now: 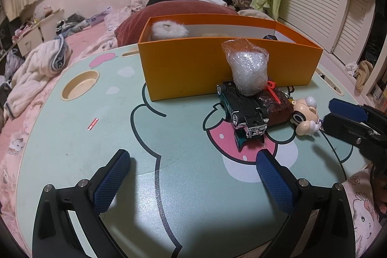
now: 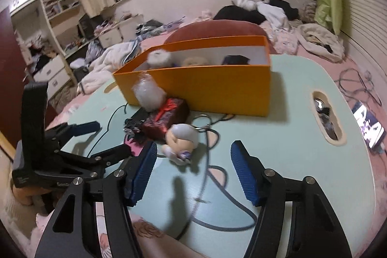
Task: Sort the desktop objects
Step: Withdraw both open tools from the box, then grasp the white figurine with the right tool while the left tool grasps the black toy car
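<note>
A pale green lap table with a cartoon drawing (image 1: 72, 137) sits on a pink bed. In the upper middle of the left wrist picture stands an open orange cardboard box (image 1: 193, 64). A fluffy white ball (image 1: 167, 29) lies in its far left corner.

Just in front of the box is a small heap of toys. A dark toy car (image 1: 244, 108) lies upside down, wheels up. A lump wrapped in clear bubble plastic (image 1: 248, 69) rests on the car and leans on the box wall. A dark red shiny packet with a red tie (image 1: 275, 105) lies beside the car, touching it. At the right end of the heap is a small cream toy figure with big round eyes (image 1: 306, 115).

The left gripper (image 1: 193, 175) is at the bottom of its picture, above bare table. Its blue pads are spread wide and nothing is between them.

The right gripper (image 2: 191, 175) sits low in its picture, partly spread. The toy figure (image 2: 181, 139) lies on the table just ahead of its fingertips. The pads are not touching it.
</note>
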The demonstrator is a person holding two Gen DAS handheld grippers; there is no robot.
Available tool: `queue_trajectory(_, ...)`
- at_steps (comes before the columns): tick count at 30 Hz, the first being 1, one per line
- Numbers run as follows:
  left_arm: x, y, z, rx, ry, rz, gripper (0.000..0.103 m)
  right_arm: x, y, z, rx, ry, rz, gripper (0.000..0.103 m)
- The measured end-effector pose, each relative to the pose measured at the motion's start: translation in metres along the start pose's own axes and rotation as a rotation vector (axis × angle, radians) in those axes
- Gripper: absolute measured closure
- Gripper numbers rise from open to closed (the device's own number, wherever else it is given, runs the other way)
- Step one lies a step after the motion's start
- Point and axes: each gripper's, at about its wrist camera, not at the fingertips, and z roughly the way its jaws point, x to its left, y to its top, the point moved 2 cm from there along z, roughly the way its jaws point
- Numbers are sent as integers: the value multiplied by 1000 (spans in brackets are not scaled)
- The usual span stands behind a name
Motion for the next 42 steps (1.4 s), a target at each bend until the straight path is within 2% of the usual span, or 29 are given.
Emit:
queue_trajectory(4,0,0,0,0,0,0,0,10,8,14,36,-13,-29,39)
queue_trajectory(6,-1,0,-1,0,0,0,0,13,12,30,103,-25,-35,39)
queue_trajectory(8,-1,0,-1,-1,0,0,0,14,12,37,128,-42,-49,48)
queue_trajectory(9,0,0,-1,-1,0,-1,0,16,12,38,135,-22,-59,62)
queue_trajectory(10,0,0,-1,-1,-1,-1,0,17,12,37,133,-8,-66,62)
queue_trajectory(14,0,0,-2,-2,0,-1,0,15,5,26,91,18,-45,62)
queue_trajectory(17,1,1,-3,-7,-4,-6,0,5,3,10,12,34,8,62)
queue_trajectory(19,1,3,-9,-26,-32,-18,0,-4,3,-3,-56,35,54,62)
queue_trajectory(22,-2,8,-21,-84,-79,-30,1,-14,3,-12,-108,30,108,62)
queue_trajectory(25,-6,20,-26,-106,-150,-50,17,-20,6,-13,-118,37,138,62)
queue_trajectory(28,-5,34,-17,-86,-179,-82,29,-18,9,-11,-115,40,126,63)
queue_trajectory(30,-6,40,-10,-76,-187,-98,39,-15,10,-12,-121,39,113,63)
queue_trajectory(32,-7,47,0,-49,-196,-110,45,-16,8,-12,-121,39,113,63)
queue_trajectory(38,-13,47,20,26,-223,-109,46,-16,5,-1,-62,26,131,63)
queue_trajectory(41,-15,42,18,24,-284,-103,70,-17,3,1,-48,16,134,63)
queue_trajectory(42,-15,40,17,23,-283,-101,71,-16,3,1,-51,12,132,63)
